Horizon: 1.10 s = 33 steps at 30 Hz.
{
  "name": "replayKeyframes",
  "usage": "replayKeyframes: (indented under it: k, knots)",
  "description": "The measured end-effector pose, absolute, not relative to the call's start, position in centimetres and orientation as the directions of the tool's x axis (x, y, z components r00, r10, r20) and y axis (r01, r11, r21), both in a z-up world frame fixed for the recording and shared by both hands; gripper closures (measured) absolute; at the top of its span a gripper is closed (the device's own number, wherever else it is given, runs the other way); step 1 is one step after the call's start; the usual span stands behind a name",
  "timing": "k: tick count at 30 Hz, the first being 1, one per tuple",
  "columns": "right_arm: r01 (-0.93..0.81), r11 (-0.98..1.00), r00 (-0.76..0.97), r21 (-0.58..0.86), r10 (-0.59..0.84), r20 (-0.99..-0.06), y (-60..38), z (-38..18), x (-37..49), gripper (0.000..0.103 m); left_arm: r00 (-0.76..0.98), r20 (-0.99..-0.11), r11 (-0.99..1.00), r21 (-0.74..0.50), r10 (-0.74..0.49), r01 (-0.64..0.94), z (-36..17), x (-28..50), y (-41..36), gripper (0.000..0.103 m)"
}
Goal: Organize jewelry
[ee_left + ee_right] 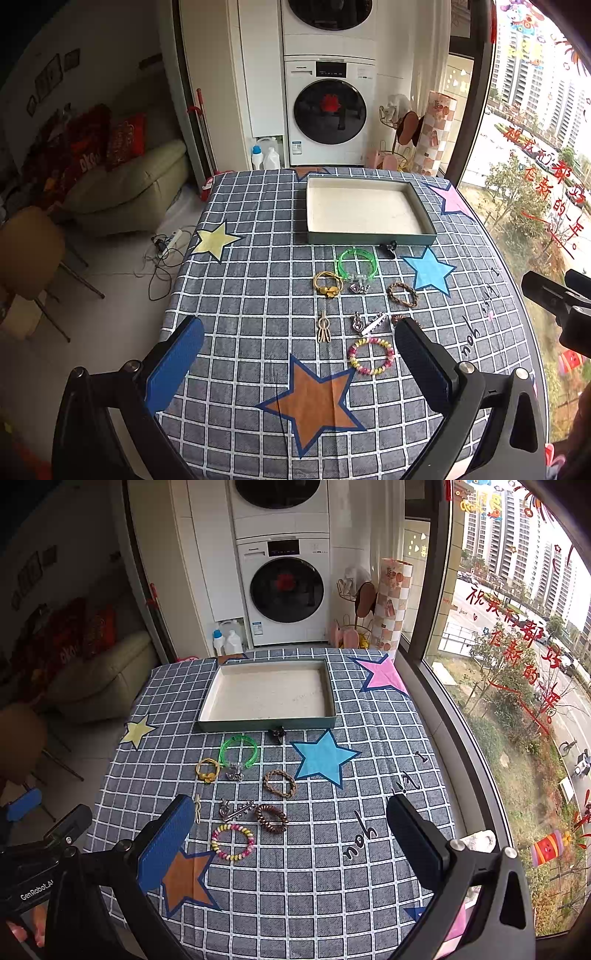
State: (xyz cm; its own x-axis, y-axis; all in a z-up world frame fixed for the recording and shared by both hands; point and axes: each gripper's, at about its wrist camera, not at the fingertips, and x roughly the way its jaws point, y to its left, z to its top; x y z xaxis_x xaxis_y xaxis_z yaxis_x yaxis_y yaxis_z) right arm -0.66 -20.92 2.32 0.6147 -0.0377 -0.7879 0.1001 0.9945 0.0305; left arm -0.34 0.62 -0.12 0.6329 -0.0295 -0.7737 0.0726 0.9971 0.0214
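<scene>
Blue rubber pads on both grippers, nothing between them. Left gripper (299, 354) spread wide, hovering over the near table edge; right gripper (291, 830) also spread wide, empty, hovering a bit to the right.

Jewelry all loose on the checked tablecloth (314, 886), none in the grey tray (266, 724) yet; tray interior bare, sits at the far side of the table. Task looks unstarted.

Pieces: green plastic bangle (239, 751) just in front of the tray, yellow hair tie (207, 770) left of it, small silver charm (235, 774) touching or nearly touching the bangle's lower edge. Braided brown bracelet (279, 783) to the right. Nearer: silver pendant with bar clip (236, 809), brown spiral hair tie (272, 818) just beside it, pastel bead bracelet (232, 842) nearest. Beige hair clip (323, 326) off to the left. Small black clip (277, 734) against the tray's front wall.

Risks, as judgement:
- Thin flat pieces on soft cloth: pads may pinch the cloth too and drag it, shifting everything.
- Pendant, bar clip and spiral tie crowd together; a grasp on one probably snags a neighbour.
- Silver charm by the bangle could get swept along.
- Tray wall is raised; a low carry could knock the rim or black clip.
- Both grippers close to the same cluster, could collide.

Around: washer-dryer stack, sofa, window right. Nothing blocks the path to the tray.
</scene>
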Motion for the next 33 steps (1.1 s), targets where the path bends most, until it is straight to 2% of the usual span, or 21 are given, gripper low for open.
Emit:
replayKeyframes:
  k: [33]
  knots:
    - [0.099,0.994,0.601,0.038,-0.029,-0.799,-20.91,1.34,-0.07,0.000,0.615,-0.788,0.997,0.022,-0.028,0.073,-1.04,0.06,0.57,0.000]
